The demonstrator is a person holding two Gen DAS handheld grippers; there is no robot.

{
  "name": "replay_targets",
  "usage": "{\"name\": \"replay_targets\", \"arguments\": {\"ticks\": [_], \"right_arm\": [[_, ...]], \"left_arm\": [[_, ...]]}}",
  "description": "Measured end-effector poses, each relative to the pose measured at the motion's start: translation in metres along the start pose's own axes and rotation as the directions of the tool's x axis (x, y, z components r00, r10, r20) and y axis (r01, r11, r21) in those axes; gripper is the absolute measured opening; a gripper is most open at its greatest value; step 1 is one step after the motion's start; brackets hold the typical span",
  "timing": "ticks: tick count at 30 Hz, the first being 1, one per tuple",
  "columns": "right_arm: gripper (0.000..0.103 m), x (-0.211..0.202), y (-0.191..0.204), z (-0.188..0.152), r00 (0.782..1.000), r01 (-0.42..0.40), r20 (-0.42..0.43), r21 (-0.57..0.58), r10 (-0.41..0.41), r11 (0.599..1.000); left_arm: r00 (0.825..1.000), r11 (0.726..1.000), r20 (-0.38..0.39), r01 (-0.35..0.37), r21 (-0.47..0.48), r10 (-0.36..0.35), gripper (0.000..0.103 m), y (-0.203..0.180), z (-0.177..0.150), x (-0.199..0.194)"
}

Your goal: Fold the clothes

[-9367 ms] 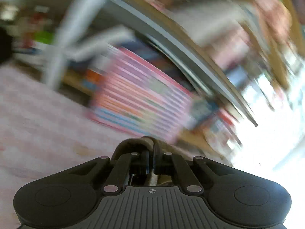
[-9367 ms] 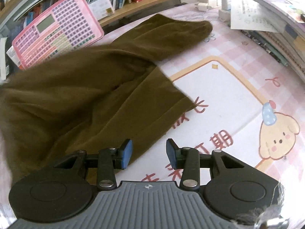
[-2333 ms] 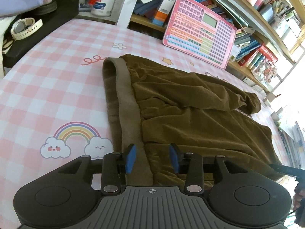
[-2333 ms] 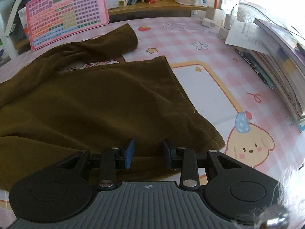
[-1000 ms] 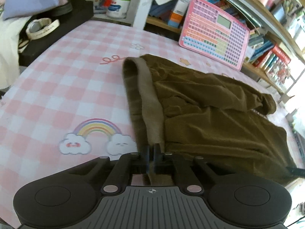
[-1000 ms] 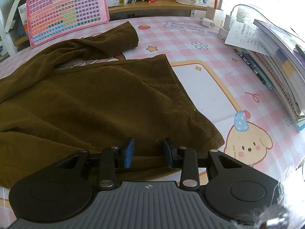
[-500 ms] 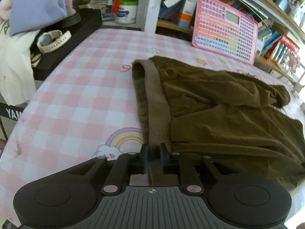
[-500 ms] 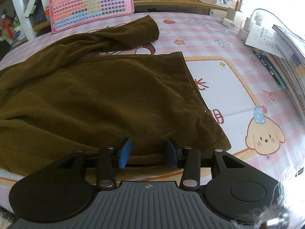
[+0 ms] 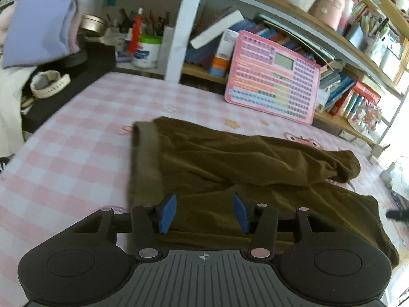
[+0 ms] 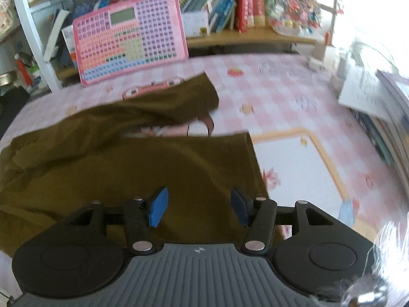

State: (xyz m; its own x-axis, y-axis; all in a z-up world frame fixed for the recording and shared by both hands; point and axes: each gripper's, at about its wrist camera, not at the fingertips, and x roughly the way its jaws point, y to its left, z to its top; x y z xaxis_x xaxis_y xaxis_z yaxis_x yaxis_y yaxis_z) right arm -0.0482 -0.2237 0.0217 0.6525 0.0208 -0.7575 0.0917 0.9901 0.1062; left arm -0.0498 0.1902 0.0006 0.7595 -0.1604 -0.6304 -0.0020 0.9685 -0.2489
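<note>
Olive-brown trousers [image 9: 242,168] lie spread on the pink checked table [image 9: 64,153], waistband [image 9: 145,161] to the left, legs running right. My left gripper [image 9: 203,213] is open and empty over the near waist area. In the right wrist view the trousers [image 10: 127,163] show both legs, the far leg's end [image 10: 196,97] wrinkled, the near leg's hem [image 10: 253,158] to the right. My right gripper [image 10: 198,206] is open and empty above the near leg by its hem.
A pink keyboard toy [image 9: 271,89] leans on the shelf at the back. Black box with a white watch [image 9: 49,84] sits at the left. Stacked books and papers [image 10: 378,97] lie at the right. Shelves of books [image 10: 230,7] line the back.
My left gripper was shut on the waistband and has opened and let it go. Both grippers have lifted and moved forward over the trousers; the right stays open.
</note>
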Motion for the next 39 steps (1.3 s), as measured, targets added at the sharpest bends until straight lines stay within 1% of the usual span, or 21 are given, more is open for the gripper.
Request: {"name": "replay_targets", "arguments": {"ticks": [1,3,7,10,11,12,14,15,19,21,23,29,30,32,33,36,38,39], "right_arm": [[0.052,0.002,-0.002,0.007,1.0,-0.009,0.006,-0.012,0.009,1.0],[0.053,0.009,-0.009,0.022,0.999,-0.032,0.019,-0.039,0.033,0.999],[0.054,0.027,-0.026,0.054,0.995,-0.09,0.04,-0.085,0.093,0.992],[0.057,0.043,-0.041,0.076,0.988,-0.146,0.039,-0.126,0.152,0.981],[0.057,0.047,-0.045,0.082,0.985,-0.163,0.034,-0.14,0.169,0.977],[0.058,0.052,-0.049,0.087,0.981,-0.183,0.03,-0.156,0.19,0.971],[0.06,0.063,-0.057,0.099,0.971,-0.23,0.019,-0.192,0.238,0.954],[0.061,0.069,-0.06,0.105,0.965,-0.253,0.013,-0.204,0.261,0.946],[0.061,0.092,-0.072,0.128,0.936,-0.346,-0.016,-0.229,0.352,0.91],[0.061,0.106,-0.074,0.14,0.916,-0.396,-0.04,-0.235,0.398,0.888],[0.061,0.12,-0.073,0.15,0.9,-0.434,-0.065,-0.242,0.432,0.868],[0.061,0.158,-0.069,0.169,0.869,-0.496,-0.133,-0.239,0.477,0.835],[0.061,0.162,-0.067,0.169,0.866,-0.5,-0.142,-0.24,0.48,0.832],[0.061,0.17,-0.063,0.169,0.863,-0.505,-0.156,-0.247,0.48,0.827],[0.061,0.174,-0.062,0.168,0.865,-0.502,-0.159,-0.25,0.476,0.828],[0.061,0.18,-0.055,0.166,0.874,-0.486,-0.141,-0.254,0.465,0.836],[0.061,0.181,-0.052,0.164,0.872,-0.489,-0.132,-0.253,0.471,0.835],[0.061,0.181,-0.05,0.163,0.867,-0.498,-0.134,-0.254,0.48,0.829]], "left_arm": [[1.0,1.0,0.002,-0.011,-0.005,0.011,0.051,-0.006,0.0,0.001],[0.999,0.999,0.005,-0.033,-0.015,0.033,0.059,-0.019,0.0,0.002],[0.997,0.996,0.012,-0.078,-0.035,0.078,0.061,-0.044,0.0,0.005],[0.994,0.993,0.016,-0.111,-0.05,0.112,0.062,-0.064,-0.001,0.007],[0.992,0.991,0.017,-0.122,-0.055,0.123,0.067,-0.07,-0.001,0.008],[0.99,0.989,0.013,-0.137,-0.058,0.138,0.073,-0.079,-0.002,0.008],[0.986,0.984,0.004,-0.169,-0.062,0.17,0.083,-0.099,-0.006,0.009],[0.983,0.981,-0.001,-0.185,-0.065,0.185,0.087,-0.109,-0.008,0.01],[0.97,0.968,-0.022,-0.242,-0.073,0.241,0.088,-0.146,-0.018,0.011],[0.964,0.962,-0.032,-0.264,-0.069,0.262,0.088,-0.158,-0.026,0.009],[0.958,0.954,-0.041,-0.286,-0.087,0.284,0.088,-0.164,-0.033,0.003],[0.935,0.924,-0.068,-0.353,-0.146,0.347,0.088,-0.177,-0.053,-0.014],[0.932,0.917,-0.07,-0.362,-0.164,0.356,0.088,-0.177,-0.056,-0.017],[0.93,0.911,-0.069,-0.366,-0.19,0.36,0.088,-0.179,-0.058,-0.021],[0.93,0.908,-0.066,-0.368,-0.2,0.362,0.088,-0.181,-0.06,-0.023],[0.926,0.904,-0.068,-0.378,-0.2,0.372,0.088,-0.186,-0.061,-0.024],[0.926,0.905,-0.075,-0.377,-0.195,0.37,0.088,-0.189,-0.06,-0.021],[0.926,0.906,-0.076,-0.377,-0.192,0.369,0.088,-0.191,-0.059,-0.02]]}}
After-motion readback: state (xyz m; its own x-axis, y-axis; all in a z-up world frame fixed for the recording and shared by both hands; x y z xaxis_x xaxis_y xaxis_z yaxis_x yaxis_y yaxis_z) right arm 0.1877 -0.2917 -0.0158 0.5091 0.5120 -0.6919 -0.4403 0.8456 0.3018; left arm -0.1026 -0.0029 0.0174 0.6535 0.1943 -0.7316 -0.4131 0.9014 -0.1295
